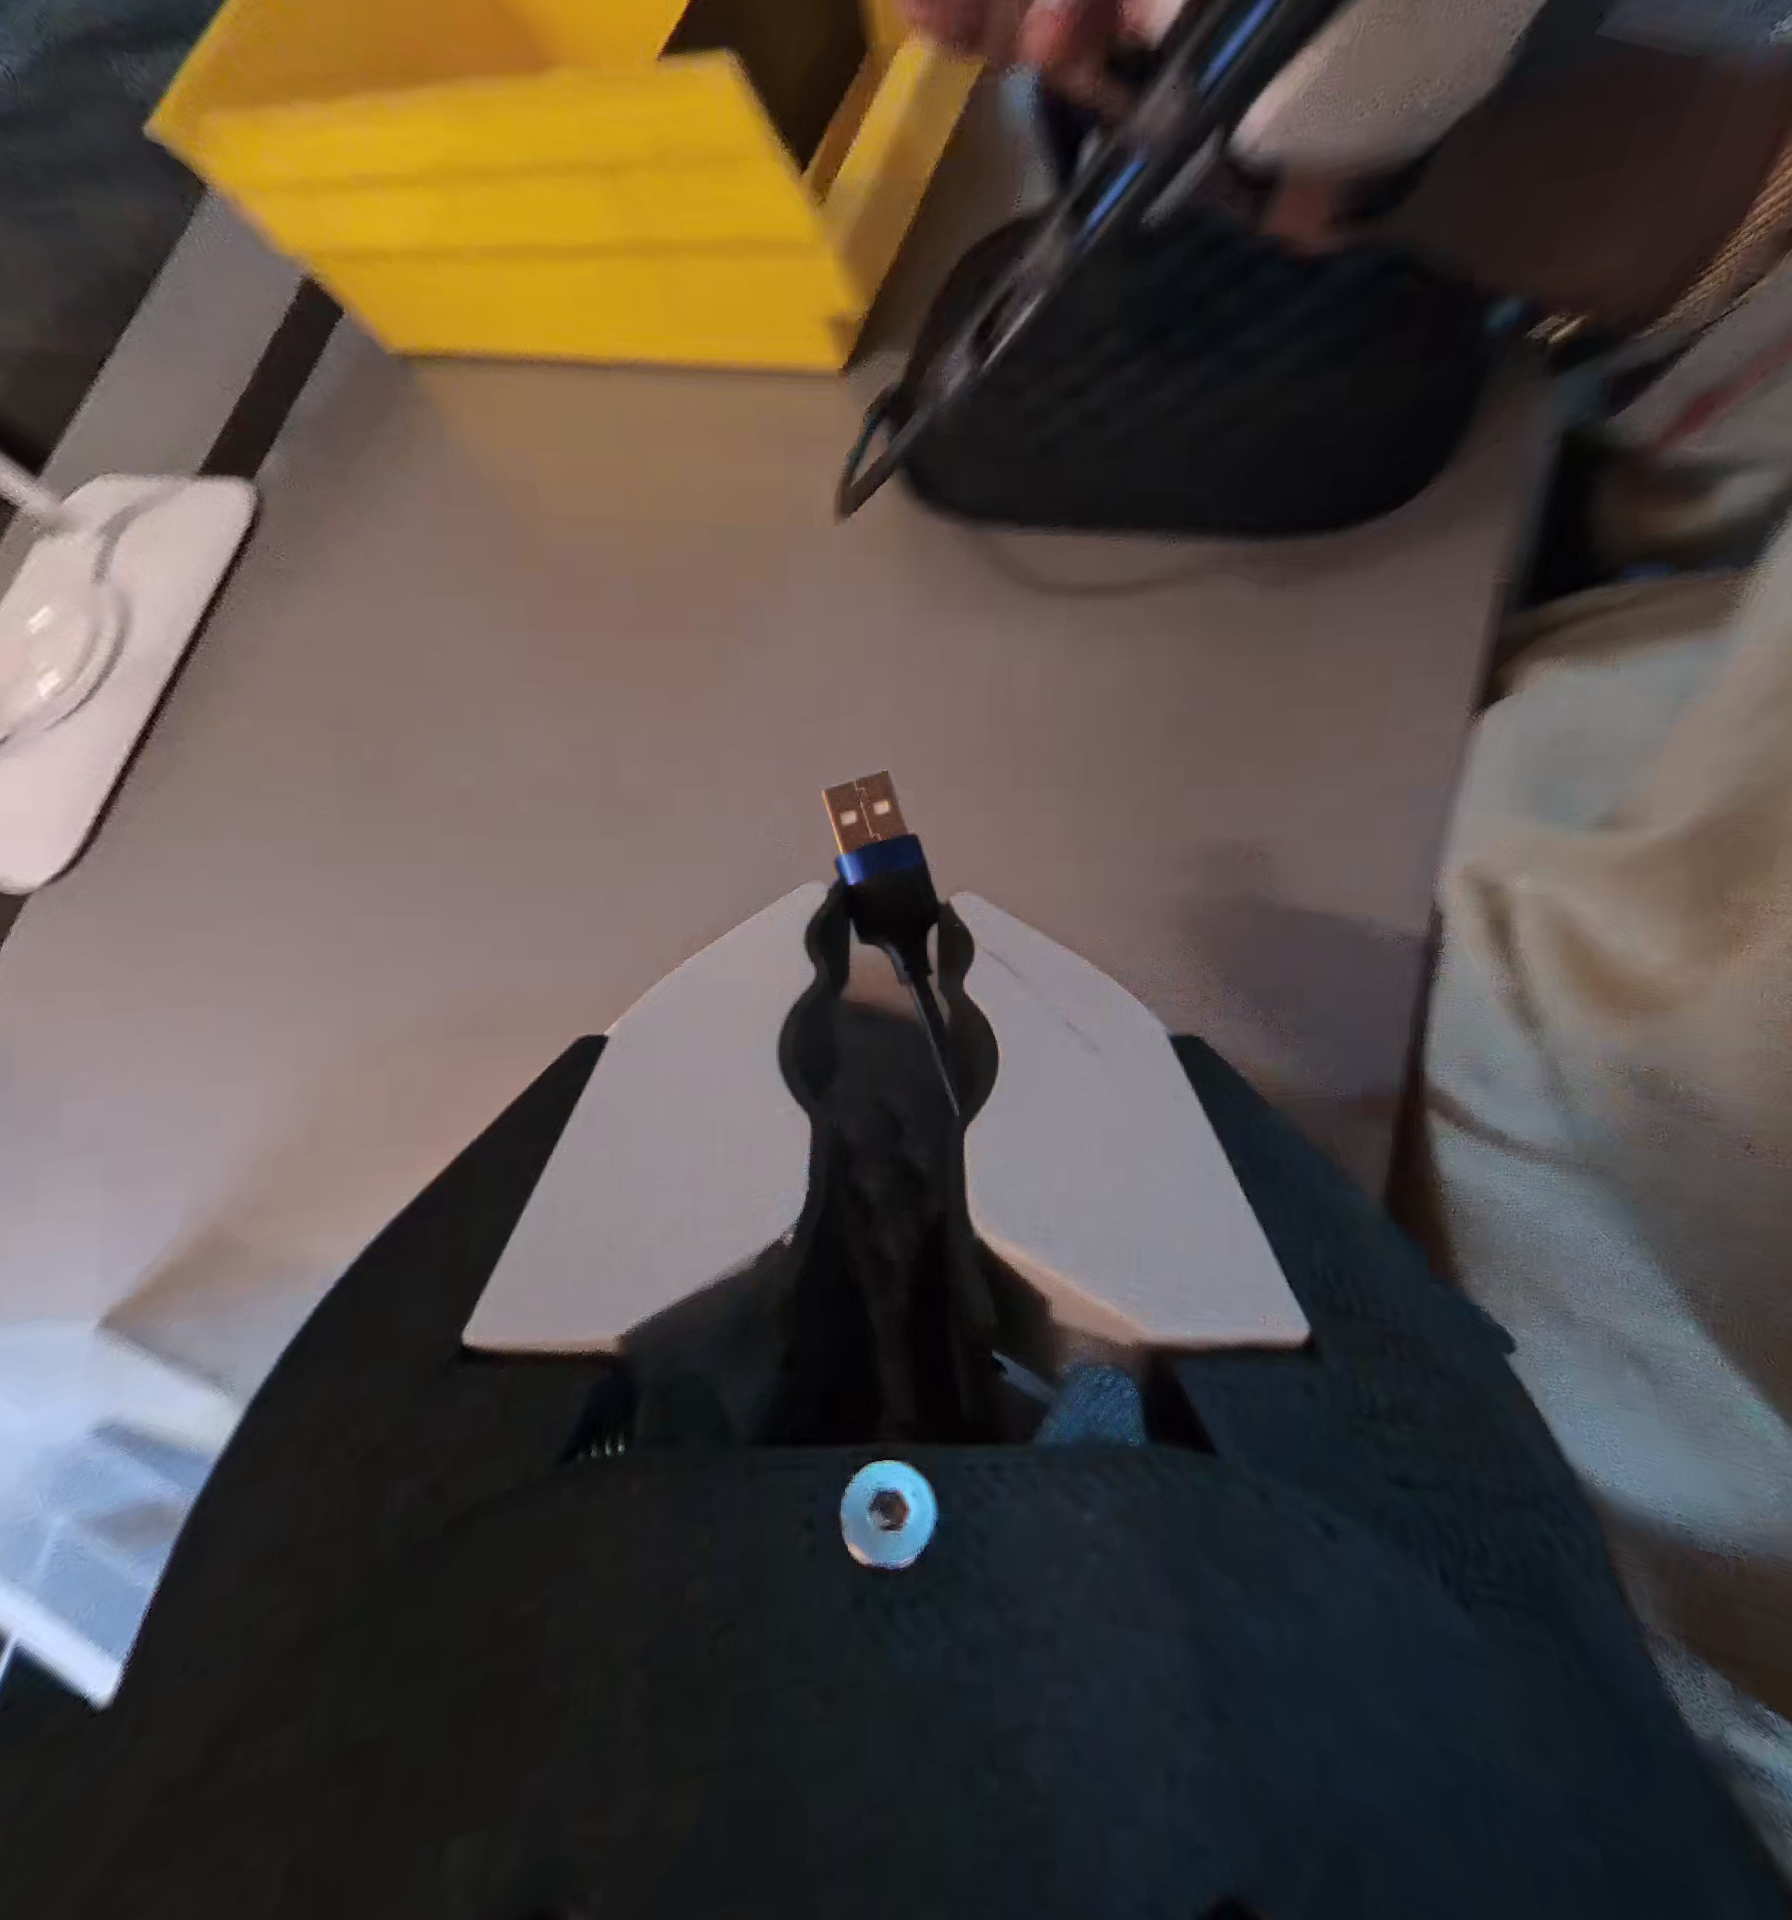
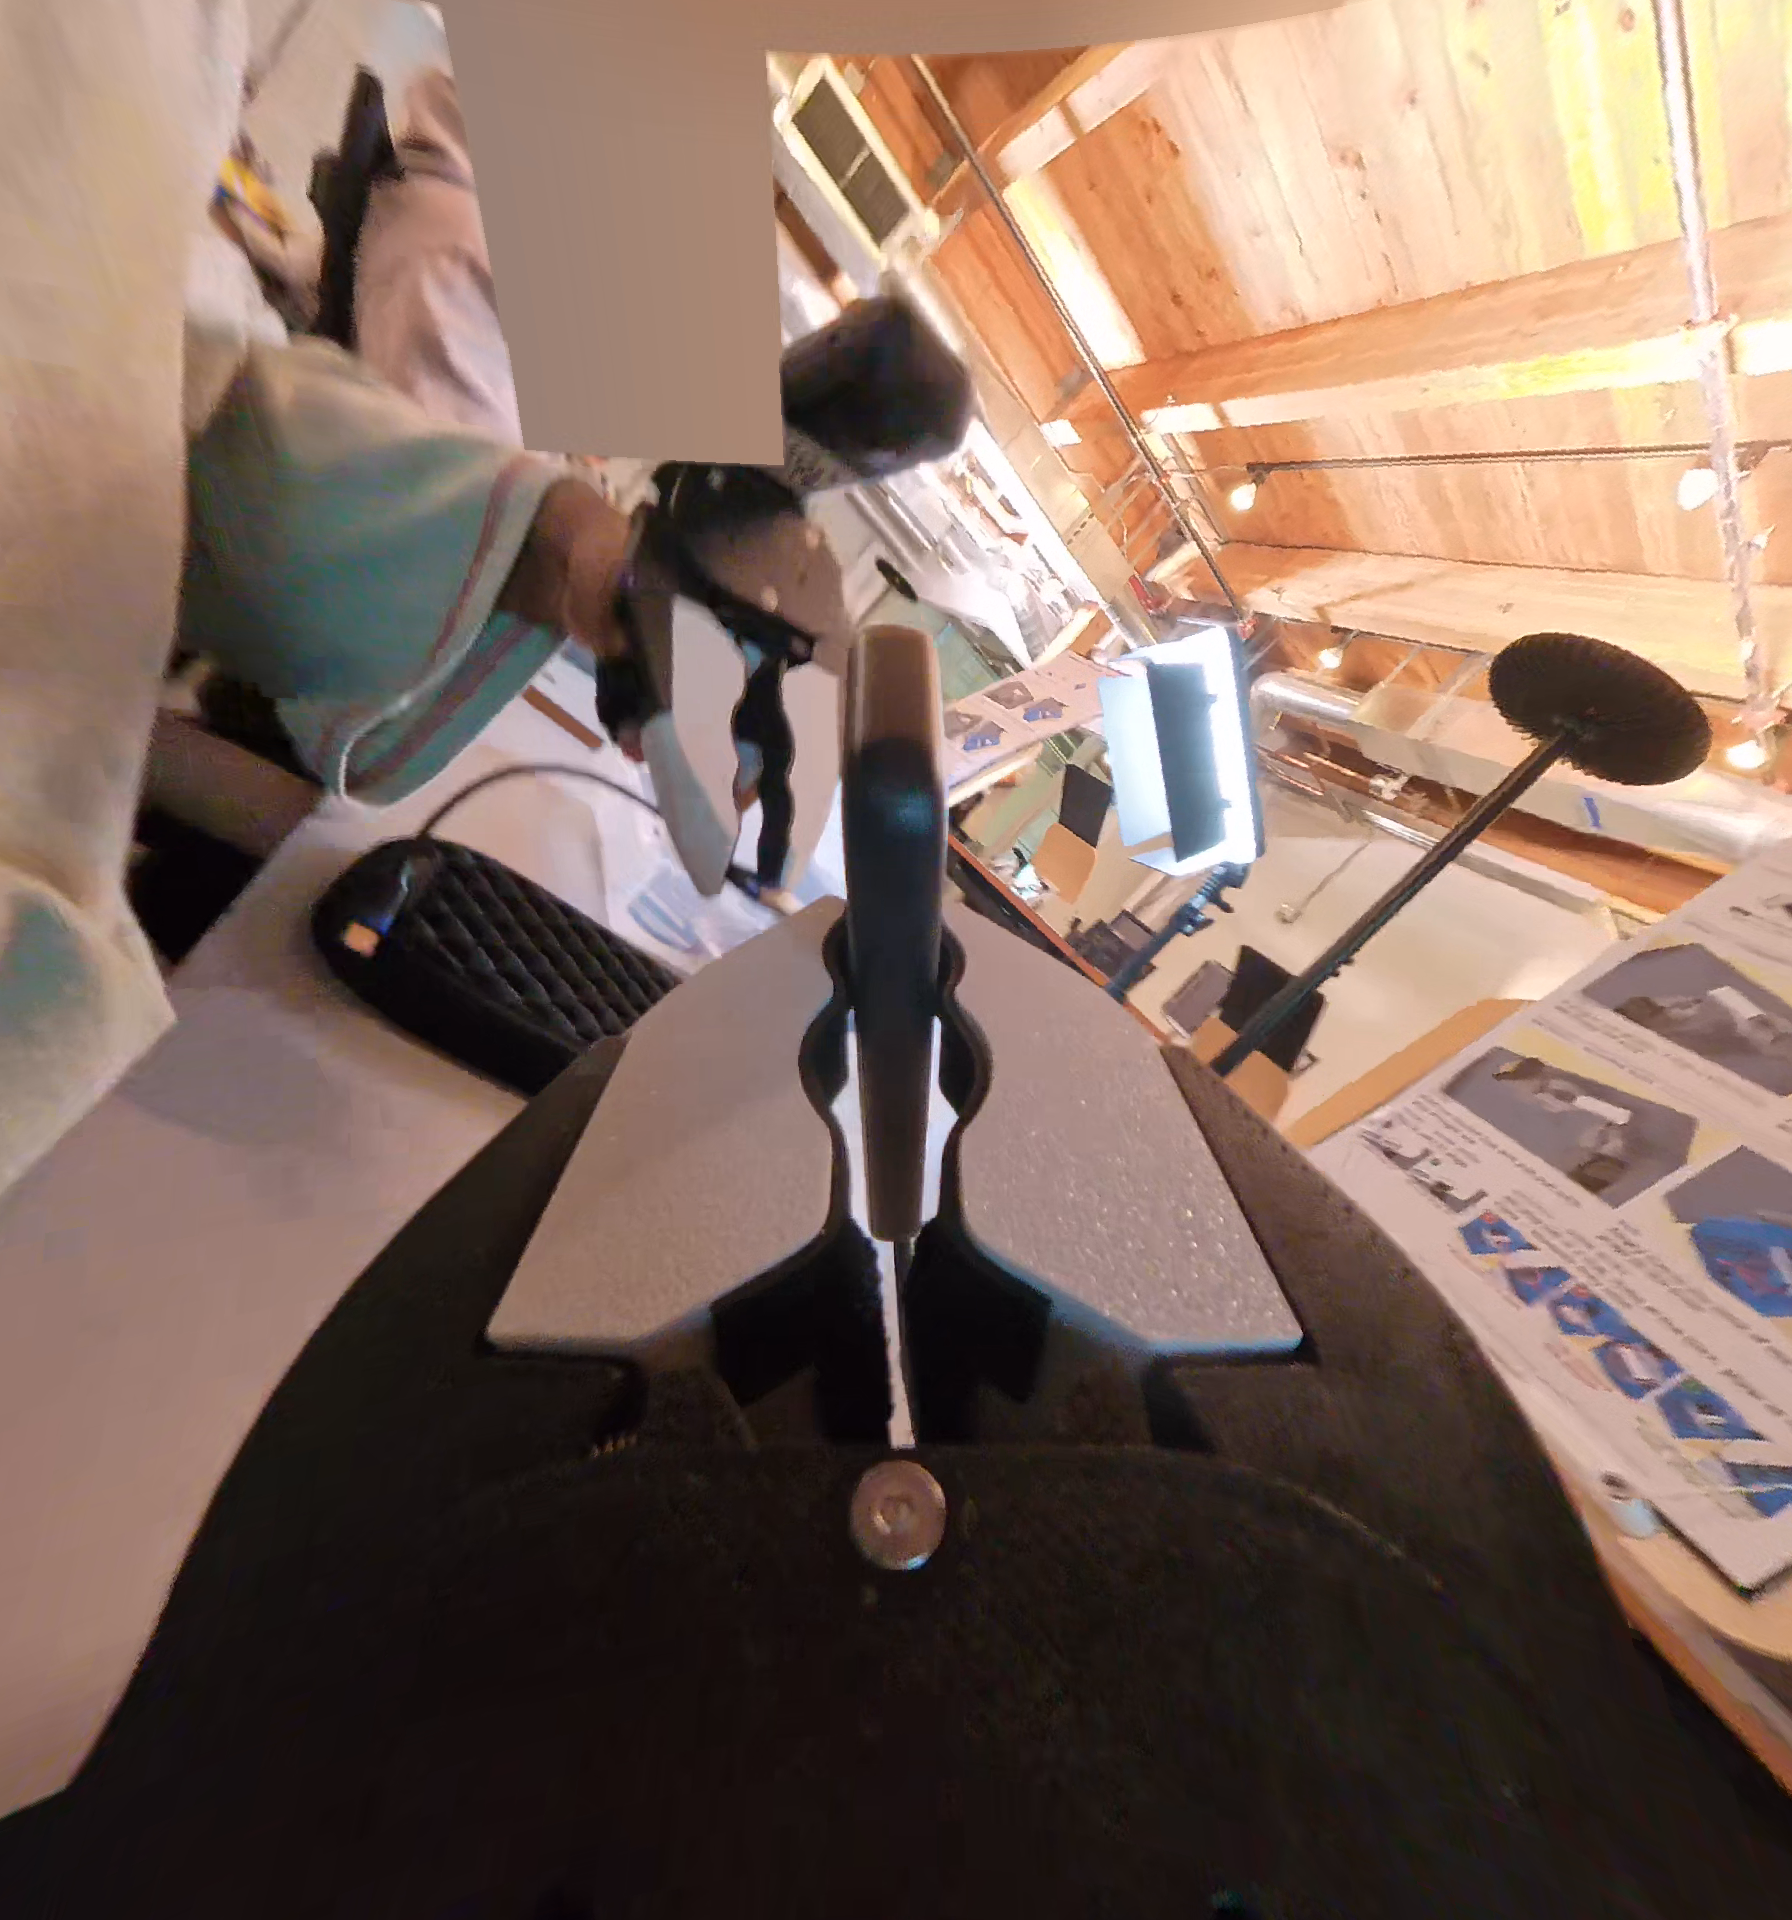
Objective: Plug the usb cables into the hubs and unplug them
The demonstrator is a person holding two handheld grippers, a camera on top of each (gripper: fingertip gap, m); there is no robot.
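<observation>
Left wrist view shows our left gripper [image 1: 894, 902] with its jaws closed on the black body of a USB plug [image 1: 876, 844], the metal end sticking out past the tips, above bare worktop [image 1: 580, 665]. Ahead of it the surface lies open as far as a yellow box [image 1: 559, 197] at the far edge; a black quilted pouch [image 1: 1214, 405] sits to the right and a white lamp base [image 1: 71, 665] near the left edge. Our right gripper [image 2: 894, 935] has its jaws clamped on a slim dark hub [image 2: 892, 831] held upright, its tip raised into free air well above the worktop. Printed sheets [image 2: 1640, 1174] lie to its right, by the rounded worktop edge.
</observation>
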